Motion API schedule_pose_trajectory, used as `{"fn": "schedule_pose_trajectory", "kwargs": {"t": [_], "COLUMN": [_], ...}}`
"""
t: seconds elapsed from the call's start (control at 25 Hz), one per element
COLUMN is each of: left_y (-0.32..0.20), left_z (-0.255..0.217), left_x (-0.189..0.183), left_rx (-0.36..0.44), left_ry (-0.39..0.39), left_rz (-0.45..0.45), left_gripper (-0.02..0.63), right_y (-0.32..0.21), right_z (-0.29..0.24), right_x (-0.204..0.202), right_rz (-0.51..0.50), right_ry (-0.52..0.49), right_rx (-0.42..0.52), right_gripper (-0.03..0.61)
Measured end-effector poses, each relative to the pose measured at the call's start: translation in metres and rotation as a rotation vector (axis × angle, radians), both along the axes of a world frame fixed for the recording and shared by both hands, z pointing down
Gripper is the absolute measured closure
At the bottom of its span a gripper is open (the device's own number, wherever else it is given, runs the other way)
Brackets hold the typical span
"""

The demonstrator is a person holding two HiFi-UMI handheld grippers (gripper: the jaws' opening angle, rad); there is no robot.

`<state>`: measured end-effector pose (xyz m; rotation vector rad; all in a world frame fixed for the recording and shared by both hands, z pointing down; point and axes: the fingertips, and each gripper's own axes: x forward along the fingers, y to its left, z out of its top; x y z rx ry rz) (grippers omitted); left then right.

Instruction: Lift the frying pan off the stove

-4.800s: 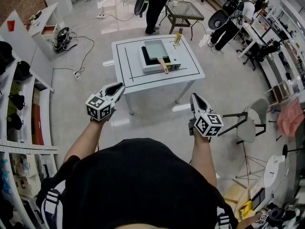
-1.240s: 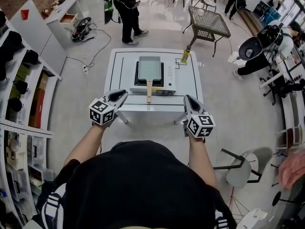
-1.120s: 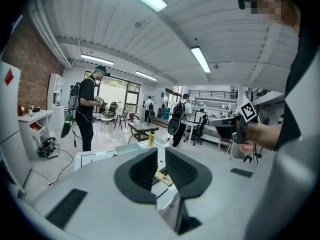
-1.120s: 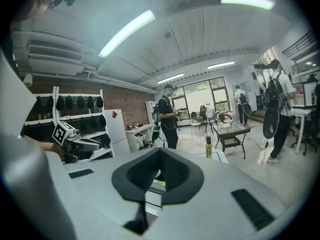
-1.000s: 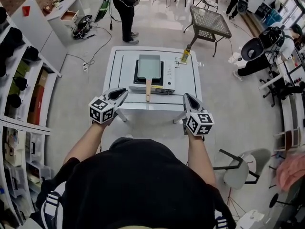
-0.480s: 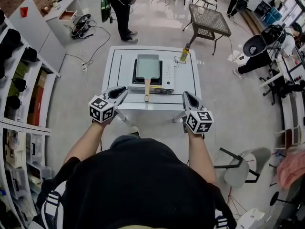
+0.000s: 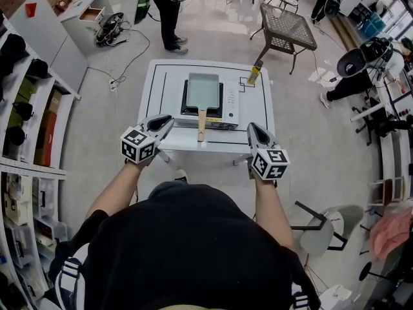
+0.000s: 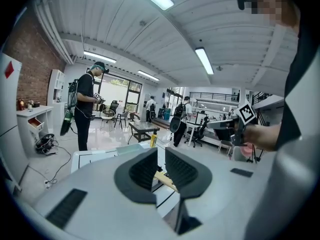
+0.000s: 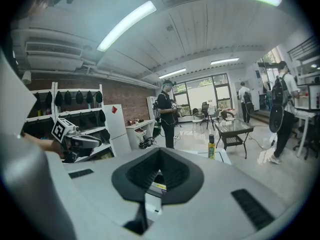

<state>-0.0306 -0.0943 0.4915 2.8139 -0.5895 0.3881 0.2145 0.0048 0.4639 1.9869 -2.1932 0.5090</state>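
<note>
Sitting squarely on the portable stove (image 7: 230, 105), the frying pan (image 7: 202, 89) is a rectangular one whose pale grey-green inside shows only bare metal. Its wooden handle (image 7: 201, 123) reaches over the stove's front and points at the near edge of the surface (image 7: 164, 86), ending a little short of that edge. The stove stands around the middle of the white surface, inside a black outline drawn on the top. Toward the far right corner stands an upright bottle (image 7: 256, 75) with yellow contents and a dark cap, apart from the stove. The left tool (image 7: 164, 119) hangs over the near left corner of the surface, to the left of the handle and not touching it. Its jaws are clenched to a thin slit with nothing between them, and in the left gripper view the handle shows through that slit farther off. The right tool (image 7: 251, 128) hovers over the near edge toward the right corner, to the right of the handle and likewise clear of it. In the right gripper view its jaws are pressed together on nothing, with the stove's front visible beyond them. The pan lies between the two tools and beyond their tips, toward the far edge. Past the surface a person (image 7: 169, 5) stands on the floor.
</note>
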Motion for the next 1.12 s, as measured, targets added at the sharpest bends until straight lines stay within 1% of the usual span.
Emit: {"fn": "schedule_pose_trajectory", "kwargs": {"t": [0.24, 0.48, 0.8, 1.12], "left_y": [-0.026, -0.047, -0.094, -0.133], "left_z": [0.003, 0.012, 0.02, 0.026], "left_x": [-0.002, 0.004, -0.005, -0.002], "left_rx": [-0.012, -0.025, -0.047, -0.059], "left_ry": [0.0, 0.0, 0.003, 0.005], "left_rz": [-0.009, 0.008, -0.01, 0.008], "left_gripper": [0.561, 0.561, 0.561, 0.561], "right_y": [-0.028, -0.053, -0.095, -0.136], "right_z": [0.002, 0.011, 0.018, 0.024], "right_x": [-0.006, -0.006, -0.011, -0.017], "right_rz": [-0.022, -0.024, -0.024, -0.025], "right_ry": [0.005, 0.003, 0.001, -0.003], "right_rx": [-0.013, -0.031, -0.048, -0.065], "right_gripper": [0.574, 0.574, 0.574, 0.574]}}
